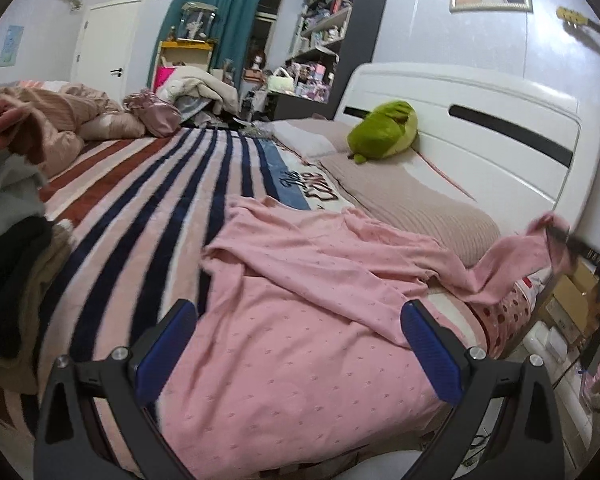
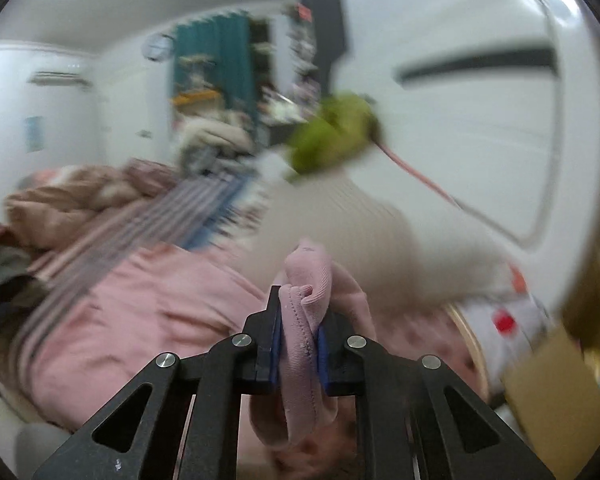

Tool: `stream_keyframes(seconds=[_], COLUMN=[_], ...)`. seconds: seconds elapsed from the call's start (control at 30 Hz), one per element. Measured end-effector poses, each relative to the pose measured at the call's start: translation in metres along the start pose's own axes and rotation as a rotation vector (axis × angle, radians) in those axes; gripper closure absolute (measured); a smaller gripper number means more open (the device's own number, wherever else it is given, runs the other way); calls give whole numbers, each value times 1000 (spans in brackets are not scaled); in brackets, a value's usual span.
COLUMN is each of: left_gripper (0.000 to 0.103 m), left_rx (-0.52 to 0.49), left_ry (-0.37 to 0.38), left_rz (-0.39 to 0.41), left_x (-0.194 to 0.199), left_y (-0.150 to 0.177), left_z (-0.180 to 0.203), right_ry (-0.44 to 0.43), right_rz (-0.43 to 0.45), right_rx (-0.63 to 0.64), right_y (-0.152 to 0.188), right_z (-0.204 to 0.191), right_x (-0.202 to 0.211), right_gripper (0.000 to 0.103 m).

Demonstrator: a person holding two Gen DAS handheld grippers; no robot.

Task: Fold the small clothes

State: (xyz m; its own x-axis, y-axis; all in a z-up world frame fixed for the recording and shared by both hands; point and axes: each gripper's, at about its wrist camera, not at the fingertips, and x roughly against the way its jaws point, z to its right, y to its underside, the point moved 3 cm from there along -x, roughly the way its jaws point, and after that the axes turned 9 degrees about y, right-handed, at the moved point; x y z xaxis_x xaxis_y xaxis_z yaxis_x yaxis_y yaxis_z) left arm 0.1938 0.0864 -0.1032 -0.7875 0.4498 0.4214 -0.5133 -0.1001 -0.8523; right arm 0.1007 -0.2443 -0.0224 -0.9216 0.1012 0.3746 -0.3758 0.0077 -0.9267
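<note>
A pink knit garment [image 1: 300,312] lies spread and wrinkled on the striped bed cover. My left gripper [image 1: 300,344] is open, its blue-padded jaws wide apart just above the garment's near part, holding nothing. My right gripper [image 2: 300,344] is shut on a ribbed cuff of the pink garment [image 2: 304,304] and holds it lifted at the bed's right side; in the left wrist view it shows far right [image 1: 560,236], with the sleeve stretched up toward it. The right wrist view is motion-blurred.
A green plush toy [image 1: 384,128] lies on a beige pillow by the white headboard [image 1: 480,120]. A heap of other clothes [image 1: 8,216] sits at the left. Crumpled quilts [image 1: 80,112] lie at the far end of the bed. Cardboard boxes [image 1: 572,300] stand on the floor at right.
</note>
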Motion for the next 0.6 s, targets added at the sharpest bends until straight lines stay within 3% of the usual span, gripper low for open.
stream_keyframes(seconds=[0.17, 0.27, 0.37, 0.47, 0.6], left_gripper=[2, 2, 2, 2, 2], left_rx=[20, 23, 45, 79, 81], left_ry=[-14, -32, -72, -81, -83], left_rz=[25, 36, 42, 43, 18], left_x=[29, 46, 56, 59, 49], left_y=[8, 14, 17, 20, 21], left_z=[-24, -39, -53, -67, -69], right_ry=[-237, -392, -507, -613, -643], right_rz=[28, -36, -156, -357, -529], right_rx=[116, 168, 207, 232, 288], right_y=[-24, -12, 19, 68, 115], right_z=[-103, -169, -225, -269, -287], right_x=[3, -13, -42, -76, -94], right_gripper=[94, 94, 94, 94, 81])
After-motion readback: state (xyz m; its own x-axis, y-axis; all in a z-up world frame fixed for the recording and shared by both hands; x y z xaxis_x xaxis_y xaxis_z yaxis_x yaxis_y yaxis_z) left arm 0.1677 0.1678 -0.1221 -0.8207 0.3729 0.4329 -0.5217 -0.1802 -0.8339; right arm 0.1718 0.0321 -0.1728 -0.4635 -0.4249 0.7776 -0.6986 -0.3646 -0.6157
